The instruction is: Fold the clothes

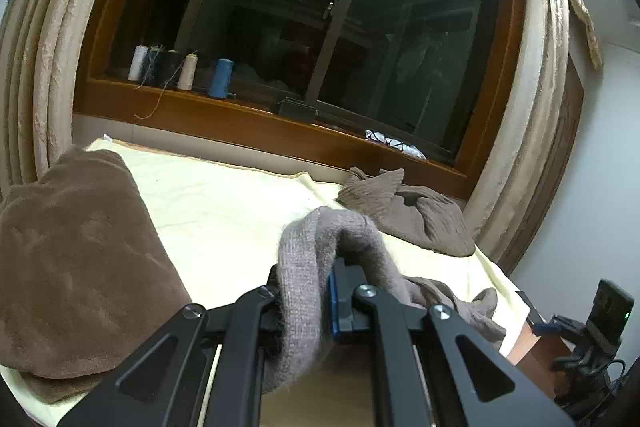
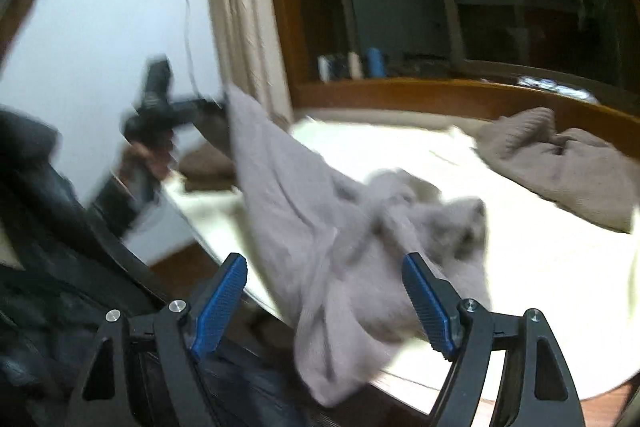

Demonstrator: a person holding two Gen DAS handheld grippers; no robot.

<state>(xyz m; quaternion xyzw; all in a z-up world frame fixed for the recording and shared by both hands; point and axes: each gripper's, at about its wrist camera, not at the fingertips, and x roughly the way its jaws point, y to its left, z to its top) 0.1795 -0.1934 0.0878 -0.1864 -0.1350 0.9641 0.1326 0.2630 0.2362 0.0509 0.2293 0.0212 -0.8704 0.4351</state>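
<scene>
While the left gripper [image 1: 320, 283] clamps the grey knit sweater [image 2: 320, 227] lifted over the bed's [image 2: 540, 259] edge, the right gripper [image 2: 326, 301] gapes empty — next, likely pinch a hem.

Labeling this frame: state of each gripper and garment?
left gripper: shut on grey knit garment
right gripper: open, holding nothing
grey knit garment: lifted by one end, rest bunched, unfolded
brown ribbed garment: crumpled on the cream sheet
brown fleece: folded
</scene>
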